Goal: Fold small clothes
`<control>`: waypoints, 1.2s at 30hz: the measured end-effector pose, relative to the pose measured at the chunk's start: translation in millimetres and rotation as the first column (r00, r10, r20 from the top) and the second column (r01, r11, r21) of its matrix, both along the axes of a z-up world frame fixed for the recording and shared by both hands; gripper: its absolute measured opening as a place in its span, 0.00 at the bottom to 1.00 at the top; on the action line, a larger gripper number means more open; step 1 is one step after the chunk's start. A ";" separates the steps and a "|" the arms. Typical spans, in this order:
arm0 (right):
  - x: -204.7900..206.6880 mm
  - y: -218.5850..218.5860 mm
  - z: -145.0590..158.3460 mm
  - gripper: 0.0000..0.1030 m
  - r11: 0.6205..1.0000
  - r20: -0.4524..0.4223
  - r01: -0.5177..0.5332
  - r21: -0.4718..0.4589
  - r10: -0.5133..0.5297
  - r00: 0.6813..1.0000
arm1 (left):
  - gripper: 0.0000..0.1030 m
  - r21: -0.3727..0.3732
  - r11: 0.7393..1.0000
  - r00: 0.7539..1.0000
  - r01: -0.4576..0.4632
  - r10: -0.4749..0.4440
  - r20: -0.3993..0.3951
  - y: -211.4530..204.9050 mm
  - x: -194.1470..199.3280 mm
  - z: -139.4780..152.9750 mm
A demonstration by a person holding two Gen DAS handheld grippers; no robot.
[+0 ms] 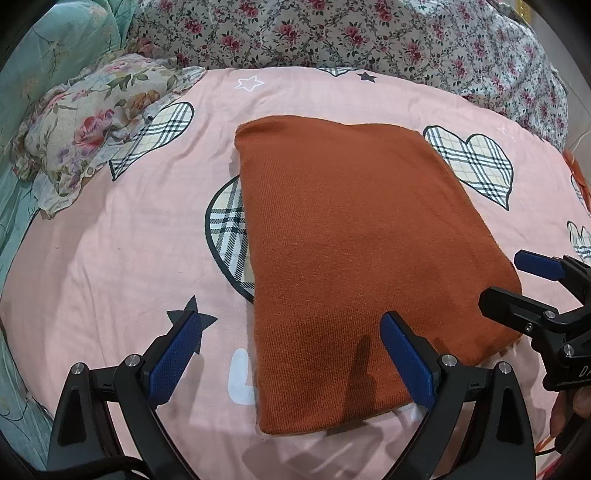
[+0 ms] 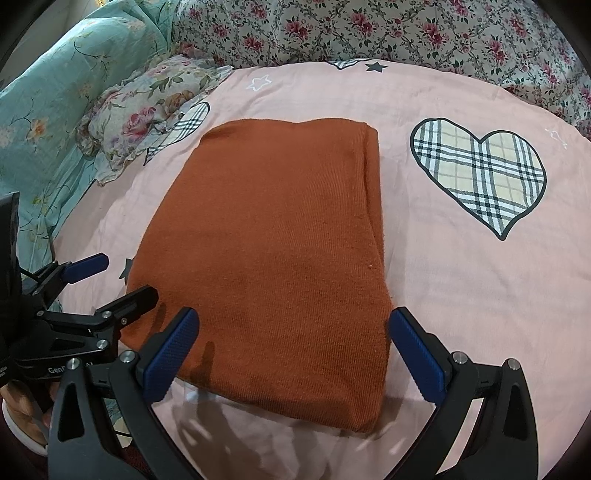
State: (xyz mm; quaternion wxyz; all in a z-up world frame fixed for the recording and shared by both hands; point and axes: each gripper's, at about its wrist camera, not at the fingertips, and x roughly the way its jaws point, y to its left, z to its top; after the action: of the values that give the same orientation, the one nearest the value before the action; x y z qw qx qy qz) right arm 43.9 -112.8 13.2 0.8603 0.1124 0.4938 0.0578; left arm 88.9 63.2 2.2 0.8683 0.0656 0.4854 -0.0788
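We see the folded orange garment [image 1: 354,258] lying flat in the middle of the bed, on a pink sheet [image 1: 122,258] printed with plaid hearts and stars. Our left gripper [image 1: 291,354] hovers at the near left corner of the garment with its jaws wide apart and nothing between them; one blue pad is above the cloth and the other is above the bare sheet. Our right gripper [image 2: 295,350] is at the near edge, also spread wide and empty, its pads on both sides of the garment. The two grippers are just beside each other. A floral pillow [image 1: 88,125] lies at the far left, a teal quilt [image 2: 55,122] beyond it, and a flowered blanket [image 1: 369,33] along the far side.
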 end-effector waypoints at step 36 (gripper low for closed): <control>7.1 -7.9 8.2 0.99 1.000 0.026 0.029 -0.013 -0.028 0.999 | 0.95 0.021 1.000 1.000 0.004 -0.004 0.009 1.4 8.6 1.2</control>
State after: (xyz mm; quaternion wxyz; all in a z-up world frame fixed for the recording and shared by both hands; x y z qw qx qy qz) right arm 51.0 -120.7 21.4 0.8682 0.1128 0.4813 0.0436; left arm 97.5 64.6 3.4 0.8695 0.0761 0.4822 -0.0750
